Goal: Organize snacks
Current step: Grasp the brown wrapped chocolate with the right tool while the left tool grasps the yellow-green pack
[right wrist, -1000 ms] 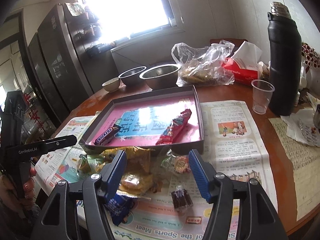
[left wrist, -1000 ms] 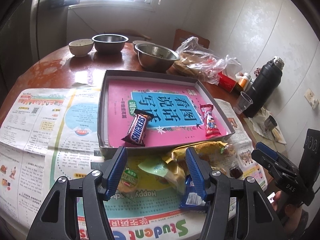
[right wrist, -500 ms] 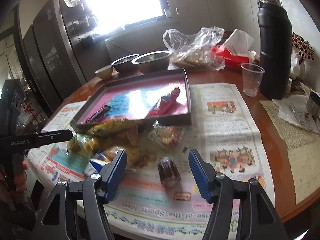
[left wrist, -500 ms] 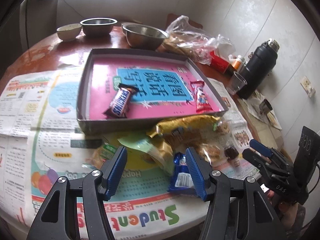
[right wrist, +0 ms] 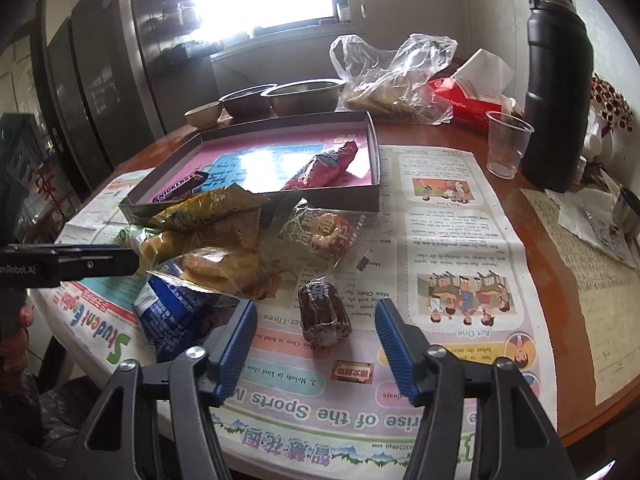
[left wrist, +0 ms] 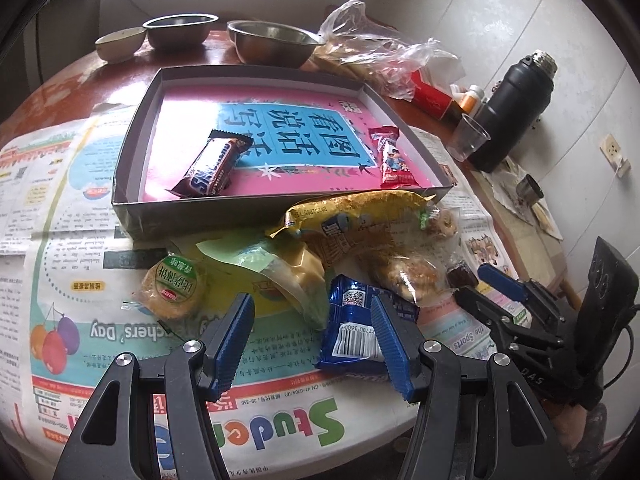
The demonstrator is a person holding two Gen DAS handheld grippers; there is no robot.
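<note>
Right hand-held gripper (right wrist: 314,340): jaws apart, nothing clamped; they have just been closing, with the dark brown wrapped sweet (right wrist: 323,310) lying between the pads, untouched as far as the view shows.
Dark brown sweet: small, probably light and firm under a slick film; lies on the newspaper (right wrist: 452,248) at 12 o'clock of the fingers. Judgement: pinch across its short middle; the twisted ends would likely slip.
Left hand-held gripper (left wrist: 312,340): jaws apart, gripping nothing; the right pad overlaps the blue foil packet (left wrist: 352,328), contact not certain.
Blue foil packet: flat, light, crinkly, slippery; contents possibly brittle. Judgement: take it by the sealed edge or across the flat body, gently.
Snack pile: at 12 o'clock of the left gripper. Round green-labelled cake (left wrist: 174,288) at 10 o'clock, soft and crushable. Yellow bag (left wrist: 352,220) beyond, puffy, light; a seam grip seems safest. Clear-wrapped pastries (left wrist: 404,272) at 1 o'clock, fragile.
Red-and-clear packet (right wrist: 326,234): at 12 o'clock past the brown sweet, soft film.
Box tray (left wrist: 132,216): farther at 12 o'clock on the counter (right wrist: 532,216), touching the yellow bag; stiff card walls. Holds a Snickers bar (left wrist: 212,168) and a red bar (left wrist: 392,156), well apart.
Progress, judged: two snacks in, most of the pile out.
</note>
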